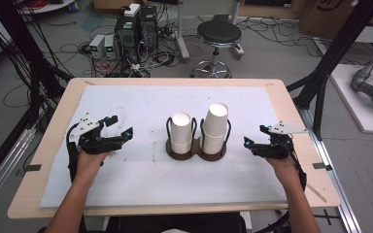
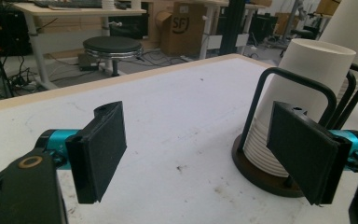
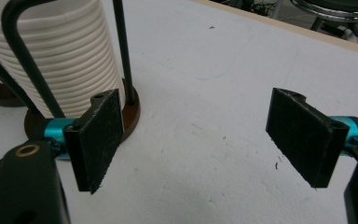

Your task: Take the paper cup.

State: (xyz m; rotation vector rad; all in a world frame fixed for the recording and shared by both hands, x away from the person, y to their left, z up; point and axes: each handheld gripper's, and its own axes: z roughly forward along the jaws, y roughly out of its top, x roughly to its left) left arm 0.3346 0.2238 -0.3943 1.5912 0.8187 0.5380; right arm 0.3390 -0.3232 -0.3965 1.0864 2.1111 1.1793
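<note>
A dark two-slot cup holder (image 1: 196, 154) stands mid-table on the white mat (image 1: 141, 170). Its left slot holds a shorter stack of white paper cups (image 1: 181, 133), its right slot a taller stack (image 1: 215, 127). My left gripper (image 1: 121, 126) rests left of the holder, open, with nothing between its jaws. In the left gripper view, my left gripper (image 2: 203, 154) has the shorter stack (image 2: 303, 74) just beyond its right pad. My right gripper (image 1: 254, 136) sits right of the holder, open and holding nothing. In the right gripper view, my right gripper (image 3: 200, 140) has the ribbed cup stack (image 3: 65, 46) at its left.
The wooden table edge (image 1: 175, 209) frames the mat. Beyond the far edge stand a black stool (image 1: 218, 36) and computer cases (image 1: 136, 29) among floor cables. Black frame posts (image 1: 323, 73) rise at the table's right and left.
</note>
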